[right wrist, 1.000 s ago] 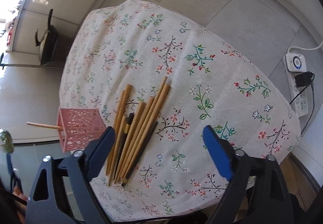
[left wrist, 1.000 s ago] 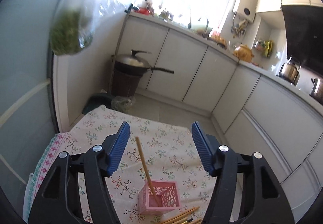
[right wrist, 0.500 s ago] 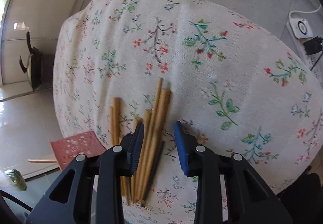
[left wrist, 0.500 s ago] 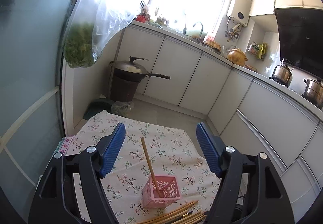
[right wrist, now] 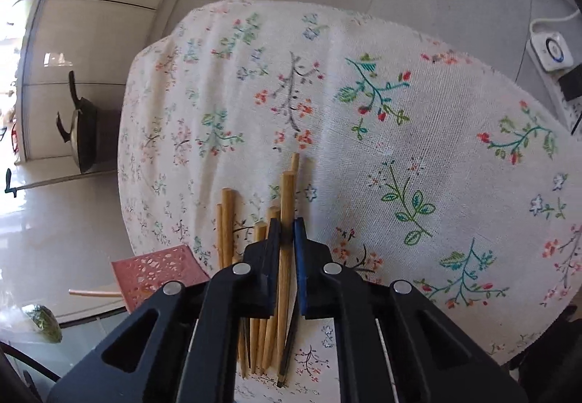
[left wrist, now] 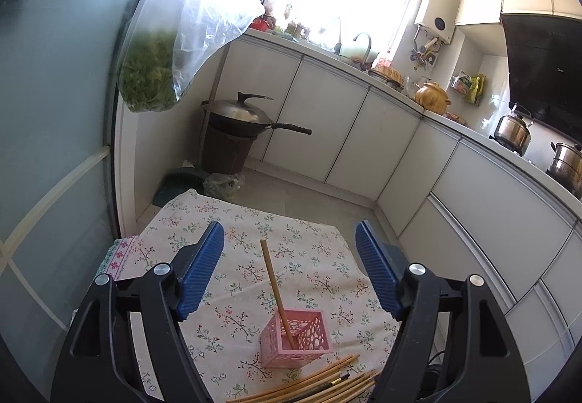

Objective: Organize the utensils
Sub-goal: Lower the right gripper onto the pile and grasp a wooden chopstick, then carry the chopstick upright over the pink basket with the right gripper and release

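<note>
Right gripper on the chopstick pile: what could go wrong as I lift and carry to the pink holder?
The right gripper is shut on one wooden chopstick pressed against its neighbours, so lifting may drag or scatter the pile. The pink holder looks light and already has one chopstick leaning in it; a clumsy insertion could tip it, with the left gripper open, not steadying it.

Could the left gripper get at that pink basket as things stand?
Probably yes. The left gripper is open and empty, and the pink basket sits just ahead of it on the tablecloth. Only the chopstick standing in the basket leans between them.
</note>
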The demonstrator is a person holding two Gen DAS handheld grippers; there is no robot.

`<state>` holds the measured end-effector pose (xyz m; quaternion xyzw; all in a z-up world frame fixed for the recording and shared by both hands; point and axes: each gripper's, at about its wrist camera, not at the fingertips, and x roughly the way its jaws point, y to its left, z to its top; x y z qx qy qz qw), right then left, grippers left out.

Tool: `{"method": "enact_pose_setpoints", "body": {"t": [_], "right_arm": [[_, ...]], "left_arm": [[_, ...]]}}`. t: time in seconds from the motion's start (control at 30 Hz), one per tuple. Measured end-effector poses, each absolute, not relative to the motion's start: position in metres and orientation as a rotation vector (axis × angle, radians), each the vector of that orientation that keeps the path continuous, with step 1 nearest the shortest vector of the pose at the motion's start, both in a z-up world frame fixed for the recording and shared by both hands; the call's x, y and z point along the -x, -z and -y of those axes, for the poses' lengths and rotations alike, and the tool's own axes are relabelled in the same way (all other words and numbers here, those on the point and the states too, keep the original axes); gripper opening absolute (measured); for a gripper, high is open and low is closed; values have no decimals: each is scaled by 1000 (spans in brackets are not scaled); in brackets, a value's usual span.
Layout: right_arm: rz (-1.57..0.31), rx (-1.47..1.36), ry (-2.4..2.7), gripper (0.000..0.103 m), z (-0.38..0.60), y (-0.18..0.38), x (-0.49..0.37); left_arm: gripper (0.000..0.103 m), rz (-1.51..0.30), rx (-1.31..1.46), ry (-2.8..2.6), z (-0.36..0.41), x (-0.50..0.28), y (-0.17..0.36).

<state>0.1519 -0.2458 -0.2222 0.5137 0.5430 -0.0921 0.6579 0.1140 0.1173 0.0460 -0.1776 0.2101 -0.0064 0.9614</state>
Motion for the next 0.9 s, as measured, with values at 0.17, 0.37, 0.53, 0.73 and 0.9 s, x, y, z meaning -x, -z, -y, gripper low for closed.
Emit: {"method": "enact_pose_setpoints", "body": {"t": [0.17,0.37,0.53,0.73,0.9], "right_arm": [[-1156,-1053,150,8,241,182,-139],[-1005,-875,54,7,226,108,-124],[-877,-772,-33,7,215,51,-107],[-844,-710,-115,7,203,17,-97],[-927,-804,-206,7,215,23,-89]], "left_arm": [[72,-427,370,21,-119,-113,-49],[72,-429,348,3,-119,-109,-52],[72,-461,340,-2,-121,-109,-49],[72,-587,223,3,-107,-122,-33],[72,-790,180,37,-109,-141,-8]]}}
